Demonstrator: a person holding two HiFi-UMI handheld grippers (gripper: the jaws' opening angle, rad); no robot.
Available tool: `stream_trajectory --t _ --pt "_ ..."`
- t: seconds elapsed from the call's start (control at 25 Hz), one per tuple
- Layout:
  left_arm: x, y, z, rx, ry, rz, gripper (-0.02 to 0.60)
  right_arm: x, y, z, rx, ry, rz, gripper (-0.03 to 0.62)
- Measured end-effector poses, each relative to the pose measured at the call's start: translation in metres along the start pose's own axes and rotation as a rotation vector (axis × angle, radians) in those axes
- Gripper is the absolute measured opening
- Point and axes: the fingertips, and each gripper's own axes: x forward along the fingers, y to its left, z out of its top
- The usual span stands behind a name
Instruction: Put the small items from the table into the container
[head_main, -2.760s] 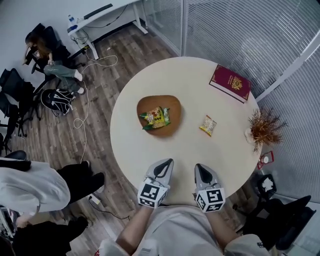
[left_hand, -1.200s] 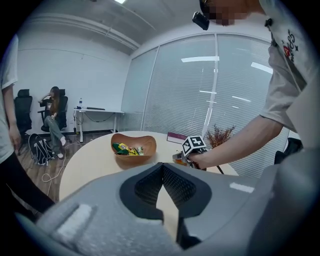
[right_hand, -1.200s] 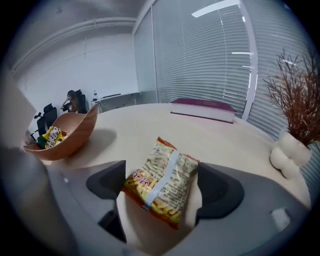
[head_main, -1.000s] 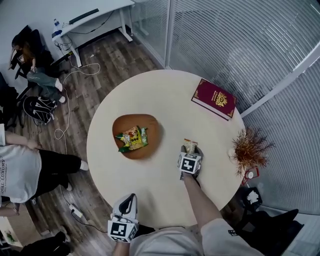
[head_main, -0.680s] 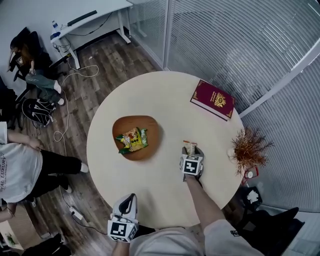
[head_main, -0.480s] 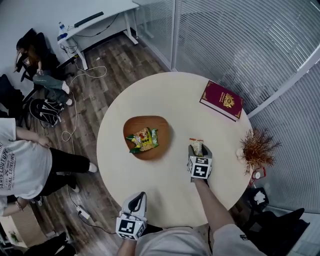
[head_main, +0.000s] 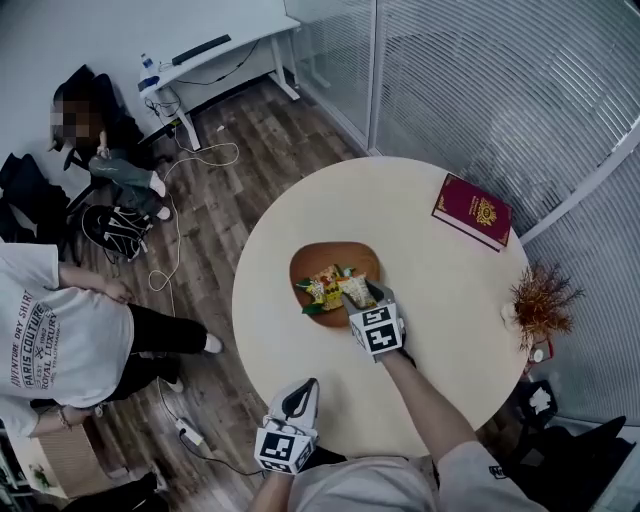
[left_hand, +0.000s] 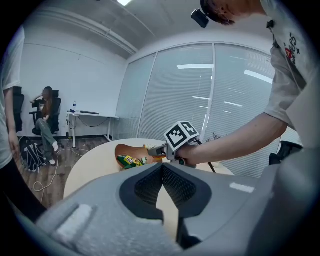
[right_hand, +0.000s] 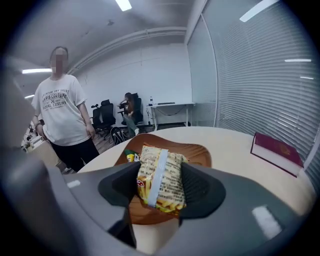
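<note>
A yellow snack packet (right_hand: 159, 177) is pinched upright between the pads of my right gripper (right_hand: 159, 186). In the head view the right gripper (head_main: 358, 293) holds the packet (head_main: 352, 288) over the near right rim of the brown wooden bowl (head_main: 330, 258). A green and yellow packet (head_main: 318, 293) lies inside the bowl. My left gripper (head_main: 302, 388) hangs at the table's near edge, well short of the bowl. Its jaw tips meet with nothing between them, as the left gripper (left_hand: 161, 167) view shows.
A dark red book (head_main: 473, 212) lies at the far right of the round cream table (head_main: 450, 330). A dried plant (head_main: 540, 298) stands at the right edge. A person in a white shirt (head_main: 50, 335) stands left of the table; another sits farther back.
My right gripper has lifted the yellow packet off the table and carried it left to above the bowl's rim. The left gripper has stayed at the near edge.
</note>
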Motion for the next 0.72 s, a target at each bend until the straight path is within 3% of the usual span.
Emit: stream_trajectory --t 0.2,0.36,0.44,0.6,0.72 --pt "-0.01 0.027 0.005 -0.007 -0.007 0.003 -0.003 0.02 0.017 -0.005 -0.035 0.059 0.023 0.253" --pt "-0.017 0.044 0.006 -0.014 -0.007 -0.014 -0.003 0.024 0.025 -0.01 -0.039 0.052 0.027 0.337" --pt "-0.017 0.049 0.007 -0.013 -0.01 -0.03 -0.003 0.015 0.028 -0.005 -0.026 0.026 0.011 0.348" --pt "-0.004 0.051 0.017 -0.006 -0.032 -0.077 -0.003 -0.034 0.026 0.026 0.053 -0.108 -0.013 0.319" --pt "0.005 0.045 0.02 0.018 -0.033 -0.124 -0.003 -0.087 0.031 0.045 0.113 -0.216 -0.015 0.241"
